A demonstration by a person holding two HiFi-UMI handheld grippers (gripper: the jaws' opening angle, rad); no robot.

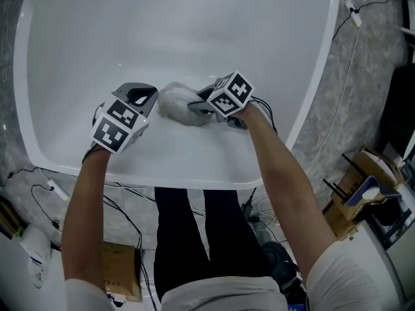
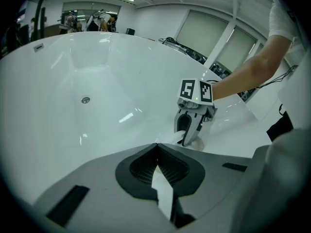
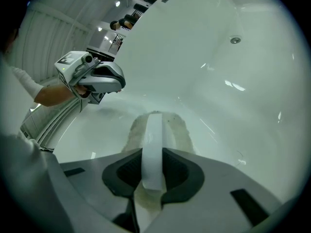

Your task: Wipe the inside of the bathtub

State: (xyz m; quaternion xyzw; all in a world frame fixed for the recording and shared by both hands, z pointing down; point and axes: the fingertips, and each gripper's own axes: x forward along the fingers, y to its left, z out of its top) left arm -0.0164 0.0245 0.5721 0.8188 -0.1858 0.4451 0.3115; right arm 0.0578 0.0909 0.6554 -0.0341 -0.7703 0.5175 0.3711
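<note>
Grey mottled floor (image 1: 363,89) surrounded the white tub (image 1: 194,24), whose smooth inside gleamed, dry-looking and without obvious dirt, with its drain (image 2: 85,100) up the far slope. The right gripper (image 1: 194,106) was clamped on a pale, fuzzy sponge (image 1: 174,101) and its white strap (image 3: 153,144), pressing it flat against the near wall of the tub, probably so the pad's broad face did the rubbing. The left gripper (image 1: 144,96) hovered just beside the sponge with jaws closed and nothing between them, seemingly there only for balance as the person leaned over the rim. Most of the inside looked yet to be covered.
</note>
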